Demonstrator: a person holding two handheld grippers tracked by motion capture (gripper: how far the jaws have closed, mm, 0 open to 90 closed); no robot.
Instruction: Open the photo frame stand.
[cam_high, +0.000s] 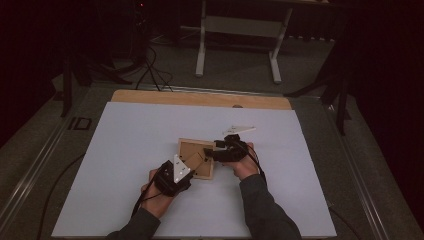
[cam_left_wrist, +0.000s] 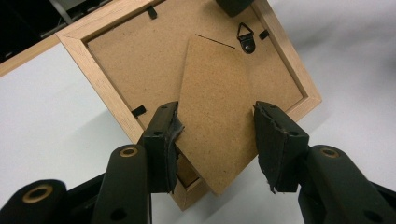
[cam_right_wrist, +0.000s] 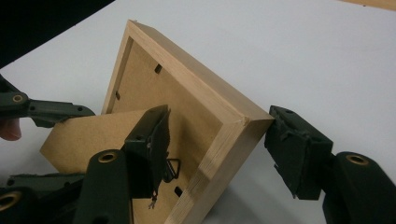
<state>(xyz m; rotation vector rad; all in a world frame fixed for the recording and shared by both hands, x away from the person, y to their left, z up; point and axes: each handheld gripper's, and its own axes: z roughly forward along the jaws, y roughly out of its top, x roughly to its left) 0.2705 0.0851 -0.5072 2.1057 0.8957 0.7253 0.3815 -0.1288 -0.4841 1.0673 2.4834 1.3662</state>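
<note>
The left claw (cam_left_wrist: 217, 140) stands with its black jaws on either side of the brown fibreboard easel flap (cam_left_wrist: 215, 116) that is lifted off the back of the frame; the left pad touches the flap's edge, the right pad stands just off it, so the flap is straddled, not pinched. The right claw (cam_right_wrist: 219, 144) is released: one jaw sits inside the frame's back recess near the metal triangular hanger (cam_right_wrist: 173, 169), the other stands just clear of the outer corner. Between both claws lies the square light-wood picture frame (cam_high: 196, 157), back side up, near the middle of the white-covered worktop (cam_high: 125, 150). A small white flat piece (cam_high: 239, 129) lies just beyond the right claw.
</note>
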